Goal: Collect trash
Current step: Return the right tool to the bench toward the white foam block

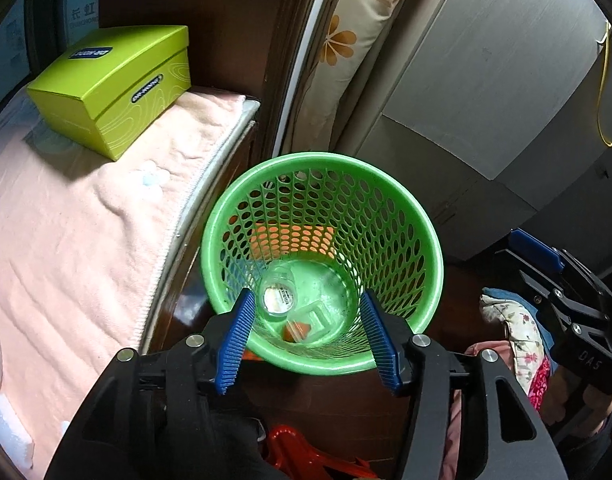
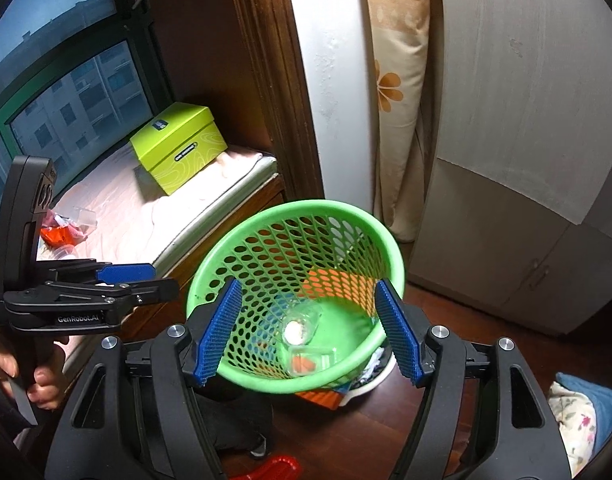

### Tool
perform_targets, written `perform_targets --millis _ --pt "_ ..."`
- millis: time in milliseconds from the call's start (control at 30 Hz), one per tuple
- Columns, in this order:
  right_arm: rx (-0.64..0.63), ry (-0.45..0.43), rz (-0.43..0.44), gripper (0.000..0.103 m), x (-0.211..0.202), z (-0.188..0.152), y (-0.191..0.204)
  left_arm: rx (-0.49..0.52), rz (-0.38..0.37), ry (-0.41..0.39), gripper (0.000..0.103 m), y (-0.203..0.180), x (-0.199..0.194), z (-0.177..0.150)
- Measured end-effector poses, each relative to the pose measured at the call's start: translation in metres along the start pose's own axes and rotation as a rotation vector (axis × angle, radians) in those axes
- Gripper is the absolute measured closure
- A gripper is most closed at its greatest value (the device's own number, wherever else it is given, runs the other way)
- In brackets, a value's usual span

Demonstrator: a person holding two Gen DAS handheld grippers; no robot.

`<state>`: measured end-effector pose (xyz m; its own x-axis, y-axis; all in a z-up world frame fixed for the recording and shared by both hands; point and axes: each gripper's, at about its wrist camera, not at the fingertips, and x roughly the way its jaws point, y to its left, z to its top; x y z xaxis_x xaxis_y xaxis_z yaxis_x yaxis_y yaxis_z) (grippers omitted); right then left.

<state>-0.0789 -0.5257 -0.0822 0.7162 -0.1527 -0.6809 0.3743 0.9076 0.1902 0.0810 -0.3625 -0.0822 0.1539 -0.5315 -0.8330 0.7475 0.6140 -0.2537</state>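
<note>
A green perforated waste basket [image 1: 386, 184] stands on the dark wood floor beside the window seat; it also shows in the right wrist view [image 2: 346, 212]. Inside lie a clear plastic cup [image 1: 278, 294] and a clear container with something orange [image 1: 302, 326]; both show in the right wrist view, the cup [image 2: 300, 326] and the container [image 2: 310, 360]. My left gripper [image 1: 308, 344] is open and empty above the basket's near rim. My right gripper [image 2: 308, 332] is open and empty over the basket. More trash, red and clear wrappers [image 2: 66, 232], lies on the pink towel [image 2: 118, 208].
A lime-green box [image 1: 110, 84] sits on the pink towel [image 1: 66, 220] covering the window seat. A grey wardrobe [image 1: 486, 100] and a flowered curtain [image 1: 346, 40] stand behind the basket. Floral cloth [image 1: 518, 324] and a red object [image 1: 302, 456] lie on the floor.
</note>
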Motion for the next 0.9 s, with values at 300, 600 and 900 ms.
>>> perform_targets --millis 300,600,900 --pt "-0.048 -0.001 0.066 0.024 0.007 0.0 0.047 -0.083 0.127 -0.106 0.027 0.048 -0.063 -0.022" --pt "-0.152 0.033 0.175 0.019 0.023 -0.003 0.119 -0.226 0.3 -0.196 0.016 0.124 -0.126 -0.055" --pt "-0.26 0.076 0.309 0.017 0.04 -0.01 0.2 -0.417 0.423 -0.225 0.016 0.212 -0.176 -0.103"
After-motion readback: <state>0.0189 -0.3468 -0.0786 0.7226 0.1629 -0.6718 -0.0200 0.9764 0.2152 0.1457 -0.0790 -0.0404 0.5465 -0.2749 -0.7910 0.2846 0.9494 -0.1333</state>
